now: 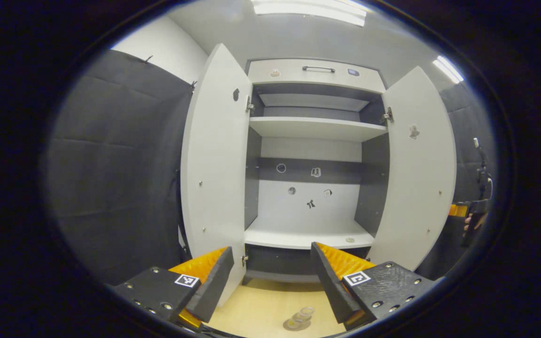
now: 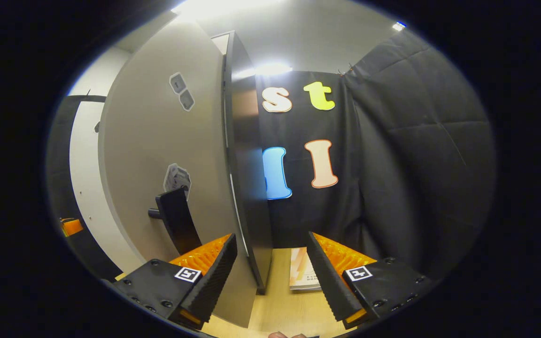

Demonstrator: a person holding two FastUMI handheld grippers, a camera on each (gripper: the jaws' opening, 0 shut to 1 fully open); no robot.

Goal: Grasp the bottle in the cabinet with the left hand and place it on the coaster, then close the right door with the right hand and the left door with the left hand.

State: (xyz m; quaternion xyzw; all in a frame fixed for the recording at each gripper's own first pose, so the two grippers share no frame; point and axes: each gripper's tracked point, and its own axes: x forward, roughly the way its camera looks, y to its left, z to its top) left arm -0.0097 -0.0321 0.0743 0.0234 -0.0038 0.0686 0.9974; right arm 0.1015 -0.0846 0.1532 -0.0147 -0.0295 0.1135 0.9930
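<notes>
**Right door comes next**

The bottle (image 1: 306,311) appears to stand on the coaster (image 1: 294,324) below the emptied cabinet (image 1: 315,141); both doors hang open; the right gripper (image 2: 270,272), fingers spread, straddles the right door (image 2: 167,164) edge, ready to push; the left gripper (image 1: 270,277) waits spread.

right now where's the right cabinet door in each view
Left gripper view: the right door is right of centre, swung open, with its white inner face toward the camera.
Right gripper view: the right door is left of centre, seen from outside, with its black handle low on it.
Shared landmark: the light wood surface under the cabinet, at the bottom of both views.
</notes>
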